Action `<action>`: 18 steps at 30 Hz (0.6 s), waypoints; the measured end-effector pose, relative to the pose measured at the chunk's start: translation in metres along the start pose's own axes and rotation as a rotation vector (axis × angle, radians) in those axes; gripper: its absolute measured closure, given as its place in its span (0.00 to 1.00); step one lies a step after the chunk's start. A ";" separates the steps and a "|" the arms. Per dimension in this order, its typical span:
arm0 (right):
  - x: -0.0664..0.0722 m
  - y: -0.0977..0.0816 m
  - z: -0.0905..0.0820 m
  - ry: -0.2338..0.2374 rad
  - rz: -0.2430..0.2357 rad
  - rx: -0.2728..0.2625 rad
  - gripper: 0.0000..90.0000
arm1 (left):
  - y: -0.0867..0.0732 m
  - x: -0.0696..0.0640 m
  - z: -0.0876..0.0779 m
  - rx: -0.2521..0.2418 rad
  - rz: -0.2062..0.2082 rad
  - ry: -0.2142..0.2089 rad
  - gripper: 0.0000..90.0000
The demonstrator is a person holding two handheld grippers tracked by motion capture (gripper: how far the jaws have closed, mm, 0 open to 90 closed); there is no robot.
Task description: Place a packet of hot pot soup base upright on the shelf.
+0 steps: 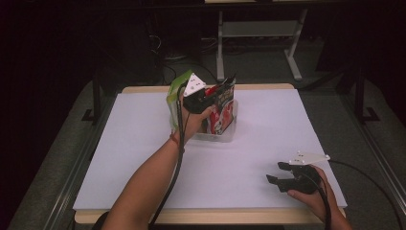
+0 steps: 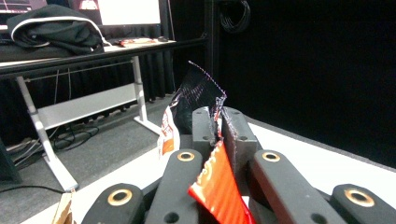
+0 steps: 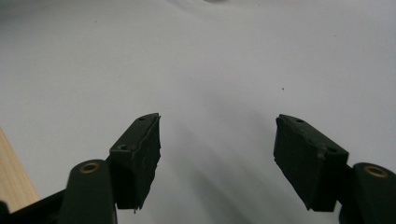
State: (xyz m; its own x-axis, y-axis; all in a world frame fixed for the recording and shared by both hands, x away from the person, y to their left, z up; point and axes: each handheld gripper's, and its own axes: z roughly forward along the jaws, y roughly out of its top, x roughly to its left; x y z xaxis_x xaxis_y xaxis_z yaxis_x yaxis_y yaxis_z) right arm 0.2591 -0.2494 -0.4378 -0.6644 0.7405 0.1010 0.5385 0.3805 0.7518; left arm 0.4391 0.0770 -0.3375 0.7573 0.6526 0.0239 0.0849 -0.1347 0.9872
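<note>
The snack bag [image 1: 225,98], red and black, stands in the clear tub [image 1: 225,135] at about 12 o'clock on the bench [image 1: 143,158], well toward the far edge. In the high view its top edge pokes up above the tub rim. My left hand-held gripper [image 1: 214,94] has its jaws pinched almost together on that top edge: in the left gripper view the two black pads [image 2: 204,128] stand nearly closed with the crinkled foil [image 2: 198,91] squeezed between them, the dark torn-looking top rising above the pads and a red part of the bag [image 2: 217,186] hanging down toward the camera. The left jaws have the bag and nothing else.

A green pack [image 1: 176,93] stands just beside the bag at its 9 o'clock, leaning at the tub's left end, touching or nearly touching my left hand [image 1: 191,120]; I cannot tell which.

My right hand-held gripper [image 1: 278,173] rests low over the bench at about 4 o'clock, well apart from the tub. Its jaws stand wide, pointing toward 9 o'clock, with nothing between them; in the right gripper view the two pads [image 3: 140,149] frame bare white bench paper [image 3: 215,93], and a strip of the wooden bench edge [image 3: 11,182] shows at 8 o'clock.
</note>
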 end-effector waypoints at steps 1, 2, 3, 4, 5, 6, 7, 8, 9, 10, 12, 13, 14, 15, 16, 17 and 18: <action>0.000 0.000 0.000 -0.001 0.000 0.000 0.34 | 0.000 0.000 0.000 0.004 0.005 0.000 0.93; 0.000 0.000 0.000 0.001 0.001 -0.001 0.34 | 0.001 0.000 0.000 0.006 0.011 0.002 0.93; 0.000 0.000 0.000 0.002 0.002 -0.001 0.34 | 0.001 0.000 0.000 0.011 0.019 0.000 0.93; 0.000 0.000 0.000 0.000 0.001 0.000 0.34 | 0.002 0.000 0.000 0.014 0.018 -0.005 0.93; 0.000 0.000 0.000 0.001 0.000 -0.001 0.34 | 0.002 0.000 -0.001 0.017 0.025 -0.006 0.92; 0.000 0.000 0.000 0.002 0.000 -0.001 0.34 | 0.003 0.000 -0.002 0.016 0.026 -0.006 0.91; 0.000 0.000 0.000 0.002 0.000 -0.001 0.34 | 0.003 0.001 -0.002 0.017 0.022 -0.012 0.91; 0.000 0.000 0.000 0.003 -0.001 0.001 0.34 | 0.003 0.001 -0.003 0.020 0.025 -0.012 0.90; 0.000 0.000 0.001 0.003 -0.001 0.001 0.34 | 0.004 0.001 -0.004 0.025 0.029 -0.003 0.88; 0.001 0.000 0.001 0.004 0.002 0.003 0.34 | 0.004 0.001 -0.004 0.027 0.030 0.001 0.88; 0.001 0.000 0.001 0.004 -0.001 0.003 0.34 | 0.005 0.001 -0.006 0.039 0.041 0.012 0.83; 0.001 0.000 0.002 0.005 -0.001 0.005 0.34 | 0.005 0.002 -0.006 0.047 0.046 0.008 0.82; 0.002 0.001 0.002 0.005 -0.001 0.006 0.34 | 0.005 0.002 -0.007 0.053 0.054 0.007 0.81; 0.002 0.001 0.002 0.006 -0.004 0.006 0.34 | 0.006 0.002 -0.008 0.059 0.063 0.011 0.80; 0.002 0.001 0.002 0.007 -0.003 0.006 0.34 | 0.007 0.002 -0.010 0.064 0.067 0.011 0.78; 0.002 0.001 0.002 0.007 -0.005 0.006 0.34 | 0.008 0.003 -0.012 0.072 0.070 0.004 0.77; 0.002 0.001 0.002 0.006 -0.006 0.005 0.34 | 0.009 0.003 -0.013 0.077 0.076 0.004 0.76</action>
State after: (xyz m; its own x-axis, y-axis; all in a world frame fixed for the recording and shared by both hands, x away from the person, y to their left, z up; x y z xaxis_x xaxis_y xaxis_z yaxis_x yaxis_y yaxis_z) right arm 0.2590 -0.2465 -0.4378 -0.6703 0.7352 0.1007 0.5372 0.3872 0.7493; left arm 0.4333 0.0873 -0.3264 0.7612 0.6409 0.0990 0.0769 -0.2409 0.9675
